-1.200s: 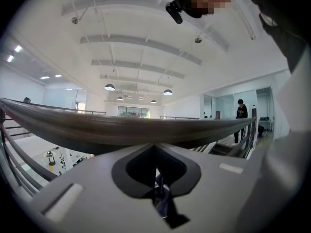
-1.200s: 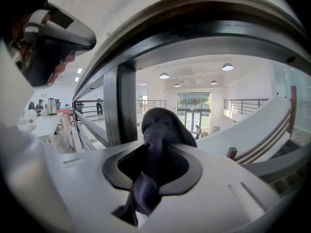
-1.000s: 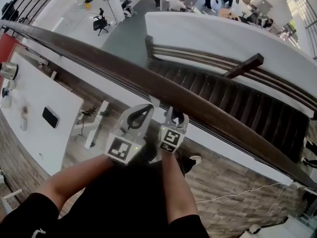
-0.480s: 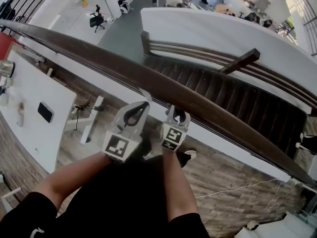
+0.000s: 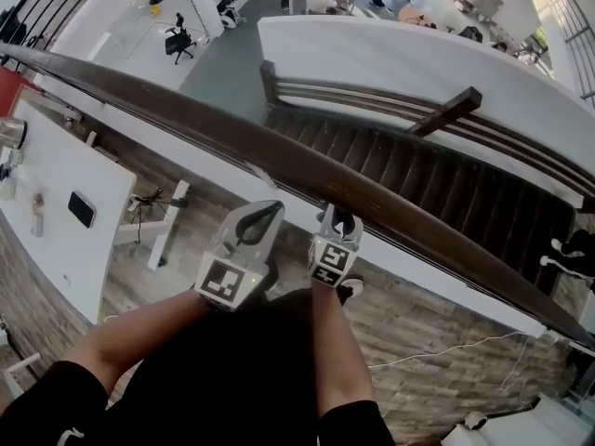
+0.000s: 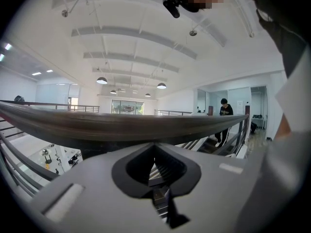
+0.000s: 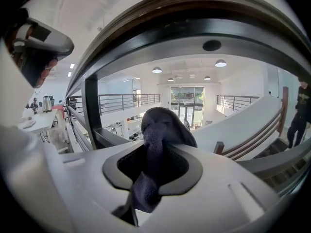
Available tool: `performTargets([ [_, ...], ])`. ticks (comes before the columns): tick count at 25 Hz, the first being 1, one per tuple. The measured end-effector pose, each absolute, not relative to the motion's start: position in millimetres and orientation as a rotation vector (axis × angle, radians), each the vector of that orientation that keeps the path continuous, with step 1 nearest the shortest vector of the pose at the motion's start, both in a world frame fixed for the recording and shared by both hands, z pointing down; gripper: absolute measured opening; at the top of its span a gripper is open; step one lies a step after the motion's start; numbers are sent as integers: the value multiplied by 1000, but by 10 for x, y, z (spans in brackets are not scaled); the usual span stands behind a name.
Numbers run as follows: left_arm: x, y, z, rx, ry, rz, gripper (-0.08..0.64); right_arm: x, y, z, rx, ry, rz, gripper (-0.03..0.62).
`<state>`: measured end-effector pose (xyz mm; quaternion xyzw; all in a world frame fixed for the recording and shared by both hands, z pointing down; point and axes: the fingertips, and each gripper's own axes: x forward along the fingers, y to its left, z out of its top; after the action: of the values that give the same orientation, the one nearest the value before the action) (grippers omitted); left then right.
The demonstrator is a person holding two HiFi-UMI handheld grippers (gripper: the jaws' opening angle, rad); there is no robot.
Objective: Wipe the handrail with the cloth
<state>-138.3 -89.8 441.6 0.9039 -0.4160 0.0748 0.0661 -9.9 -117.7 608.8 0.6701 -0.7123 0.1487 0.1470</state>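
Note:
The dark brown handrail (image 5: 279, 156) runs slantwise from the upper left to the lower right. Both grippers sit just on the near side of it. My left gripper (image 5: 271, 208) is shut with nothing in it, and the handrail (image 6: 121, 125) crosses just above its tips (image 6: 155, 144). My right gripper (image 5: 340, 217) is shut on a dark blue cloth (image 7: 163, 130), which bulges out past the jaw tips (image 7: 158, 147). In the right gripper view the handrail (image 7: 194, 13) arches overhead, and the cloth sits below it with a gap showing.
A staircase (image 5: 446, 184) with a white side wall (image 5: 418, 63) drops away beyond the rail. A white desk (image 5: 56, 203) stands at the left on the floor below. A cable (image 5: 437, 356) lies on the wood floor. A person (image 6: 223, 115) stands by the stairs.
Both grippers have slid a little along the near side of the rail toward the lower right, the right one farther. The jaws stand as before.

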Motion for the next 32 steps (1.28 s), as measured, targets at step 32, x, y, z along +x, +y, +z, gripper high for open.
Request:
performTargets([
  [32, -418, -455, 4363, 2753, -1198, 308, 0, 1120, -704, 6206, 1963, -1943, 509, 78],
])
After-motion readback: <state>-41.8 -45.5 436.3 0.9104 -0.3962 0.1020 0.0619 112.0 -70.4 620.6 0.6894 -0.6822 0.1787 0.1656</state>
